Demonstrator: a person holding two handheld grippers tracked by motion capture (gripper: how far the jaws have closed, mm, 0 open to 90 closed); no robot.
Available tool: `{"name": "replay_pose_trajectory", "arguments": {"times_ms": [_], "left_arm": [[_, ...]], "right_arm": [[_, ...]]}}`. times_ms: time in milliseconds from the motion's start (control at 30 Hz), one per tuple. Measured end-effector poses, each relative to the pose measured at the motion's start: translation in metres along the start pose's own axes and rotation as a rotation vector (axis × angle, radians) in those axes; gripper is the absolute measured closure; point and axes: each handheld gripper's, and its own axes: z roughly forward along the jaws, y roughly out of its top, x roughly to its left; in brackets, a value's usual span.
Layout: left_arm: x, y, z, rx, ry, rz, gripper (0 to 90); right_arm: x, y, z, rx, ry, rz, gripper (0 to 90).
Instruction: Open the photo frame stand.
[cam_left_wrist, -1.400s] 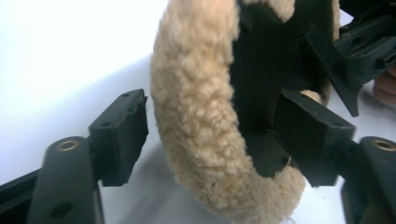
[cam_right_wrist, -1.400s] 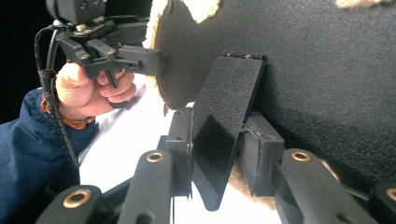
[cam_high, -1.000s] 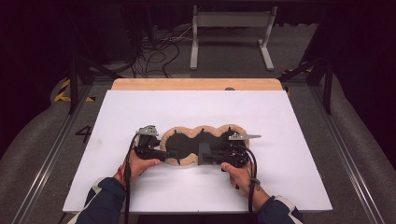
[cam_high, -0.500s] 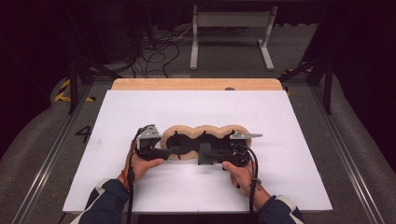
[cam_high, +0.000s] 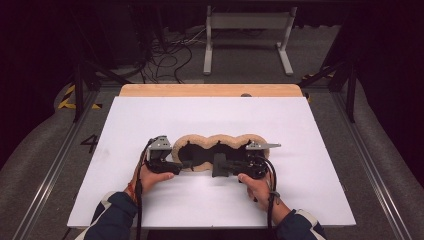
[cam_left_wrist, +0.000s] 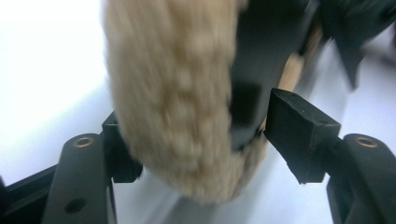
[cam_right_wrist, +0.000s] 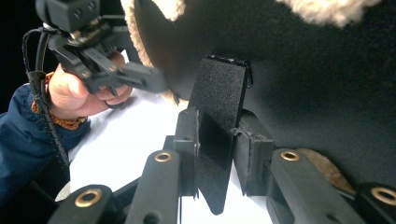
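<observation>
Right tongs (cam_right_wrist: 215, 154) clamping black strap (cam_right_wrist: 218, 116), white tabletop (cam_high: 300, 125) (dark room)

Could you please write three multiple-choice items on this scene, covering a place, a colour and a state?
1. Where does the fleecy piece lie?
A. on the white sheet
B. on the floor
C. on the wooden strip at the far edge

2. What colour is the strap on the fleecy piece?
A. red
B. black
C. white

3. How does the right tool stand?
A. wide open over bare table
B. shut on nothing
C. shut on the strap

Answers:
1 A: the high view shows the fleecy piece resting on the white sheet.
2 B: the strap is black in the right gripper view.
3 C: the jaws of the right tool, which have just been closing, clamp the strap from both sides.
</observation>
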Motion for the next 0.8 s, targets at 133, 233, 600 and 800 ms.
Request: {"name": "replay_pose_trajectory", "arguments": {"times_ms": [133,233,600,800], "left_arm": [[-0.002,-0.001,0.004,0.026,-0.007,0.028,36.1],[-0.002,0.0,0.004,0.027,0.0,0.031,37.4],[-0.01,0.006,0.007,0.021,0.112,0.07,43.1],[-0.013,0.009,0.011,0.023,0.156,0.093,44.3]], "right_arm": [[0.001,0.0,0.0,0.002,-0.004,-0.002,72.4],[0.001,0.0,0.0,0.003,-0.006,-0.004,72.5],[0.001,0.002,-0.001,0.0,-0.051,-0.026,75.2],[-0.004,0.003,-0.002,-0.007,-0.079,-0.028,75.3]]}}
